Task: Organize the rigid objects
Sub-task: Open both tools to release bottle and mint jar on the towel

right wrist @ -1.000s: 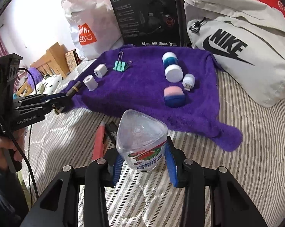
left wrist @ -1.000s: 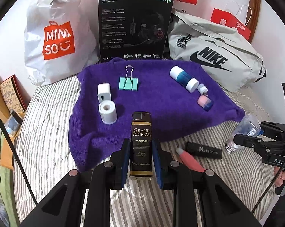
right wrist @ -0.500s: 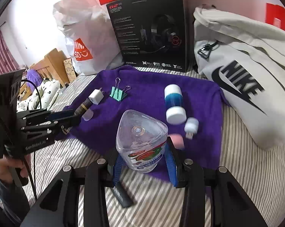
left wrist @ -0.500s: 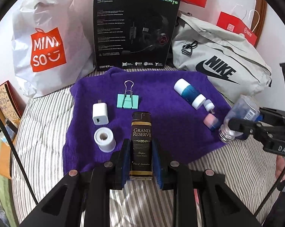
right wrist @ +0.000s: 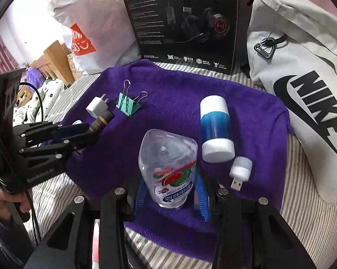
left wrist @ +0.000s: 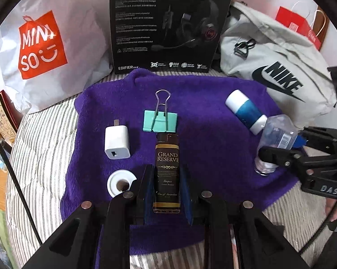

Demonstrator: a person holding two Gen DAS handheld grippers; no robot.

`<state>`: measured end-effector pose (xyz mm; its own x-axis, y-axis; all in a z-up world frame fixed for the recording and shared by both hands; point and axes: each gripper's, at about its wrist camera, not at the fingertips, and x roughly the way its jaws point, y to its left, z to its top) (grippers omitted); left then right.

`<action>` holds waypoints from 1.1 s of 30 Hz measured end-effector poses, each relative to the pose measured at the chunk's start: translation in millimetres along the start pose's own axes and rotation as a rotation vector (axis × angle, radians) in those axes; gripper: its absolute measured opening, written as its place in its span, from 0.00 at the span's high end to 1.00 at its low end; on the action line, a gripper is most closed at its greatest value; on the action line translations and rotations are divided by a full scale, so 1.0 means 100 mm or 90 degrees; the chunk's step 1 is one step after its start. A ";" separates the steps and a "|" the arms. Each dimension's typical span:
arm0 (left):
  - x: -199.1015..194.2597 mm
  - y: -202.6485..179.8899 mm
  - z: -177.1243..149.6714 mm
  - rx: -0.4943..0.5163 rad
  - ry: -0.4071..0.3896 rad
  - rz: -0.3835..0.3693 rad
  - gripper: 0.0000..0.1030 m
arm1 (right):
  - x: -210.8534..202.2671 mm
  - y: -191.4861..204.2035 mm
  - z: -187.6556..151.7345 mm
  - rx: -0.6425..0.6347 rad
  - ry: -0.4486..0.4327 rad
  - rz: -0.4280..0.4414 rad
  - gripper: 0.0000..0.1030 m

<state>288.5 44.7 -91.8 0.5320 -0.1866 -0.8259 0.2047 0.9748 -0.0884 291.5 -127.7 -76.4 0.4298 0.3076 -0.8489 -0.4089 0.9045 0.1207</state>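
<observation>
The right hand-held gripper (right wrist: 169, 192) clamps a clear bottle (right wrist: 168, 168) above the purple towel (right wrist: 179, 103).

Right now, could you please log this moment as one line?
left claw: shut on lighter | right claw: shut on bottle | both over towel

Open cloth in the middle, clutter on three sides

Bare purple towel (left wrist: 204, 112) lies between the green binder clip (left wrist: 160, 121) and the blue-and-white tube (left wrist: 247, 112), room for a gripper to pass. On the left side the white charger (left wrist: 117, 144) and white spool (left wrist: 119, 183) crowd the cloth, the small USB light (right wrist: 240, 170) lies just beside the tube, and the black headset box (left wrist: 168, 24), Miniso bag (left wrist: 45, 44) and grey Nike bag (left wrist: 276, 71) wall off the far edge.
</observation>
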 end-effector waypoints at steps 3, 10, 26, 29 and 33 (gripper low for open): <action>0.06 -0.01 0.03 -0.002 0.003 -0.003 0.78 | 0.07 0.02 0.07 -0.012 0.008 -0.006 0.61; 0.14 -0.02 0.09 0.001 0.008 0.002 0.78 | 0.34 0.03 0.20 -0.026 0.047 -0.023 0.62; 0.30 -0.13 0.08 0.037 0.030 0.021 0.78 | 0.43 0.09 0.17 -0.069 0.042 -0.038 0.61; 0.31 -0.12 0.09 0.035 0.030 0.021 0.78 | 0.43 0.08 0.16 -0.072 0.040 -0.032 0.61; 0.32 -0.14 0.09 0.041 0.029 0.033 0.78 | 0.41 0.06 0.13 -0.078 0.032 -0.025 0.61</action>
<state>309.9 23.6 -112.4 0.5058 -0.1286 -0.8530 0.2311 0.9729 -0.0096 317.5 -105.8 -103.6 0.4078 0.2554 -0.8766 -0.4891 0.8718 0.0264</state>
